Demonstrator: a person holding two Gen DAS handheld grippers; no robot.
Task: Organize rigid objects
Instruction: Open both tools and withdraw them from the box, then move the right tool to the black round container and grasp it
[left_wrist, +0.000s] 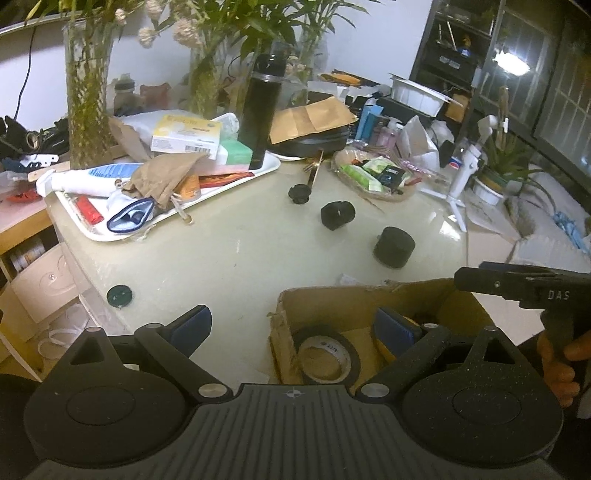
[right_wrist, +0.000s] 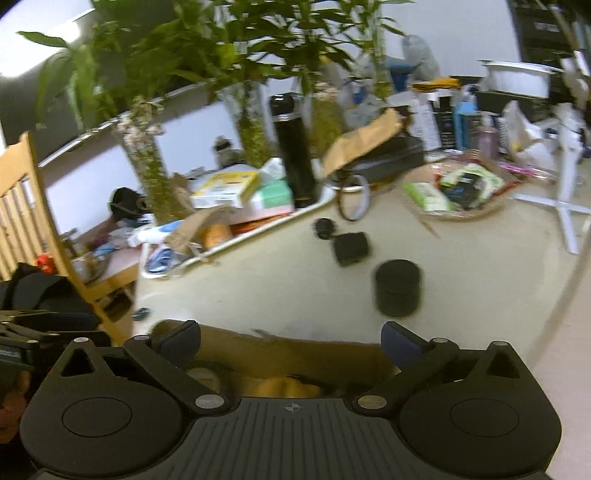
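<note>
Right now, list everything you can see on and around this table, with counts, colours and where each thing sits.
Cardboard box: one, brown, near table edge.
Tape roll: one, black, inside the box.
Cylindrical jar: one, black, on the table beyond the box.
Small dark parts: two, black, and, mid-table.
Round cap: one, dark green, left table edge.
Flask: one, black, upright on the tray.
Tray: one, white, cluttered, left.
Basket: one, woven, packets inside.
Vases with plants: several, glass, back.
Left tool: open, empty, over the box.
Right tool: open, empty.
</note>
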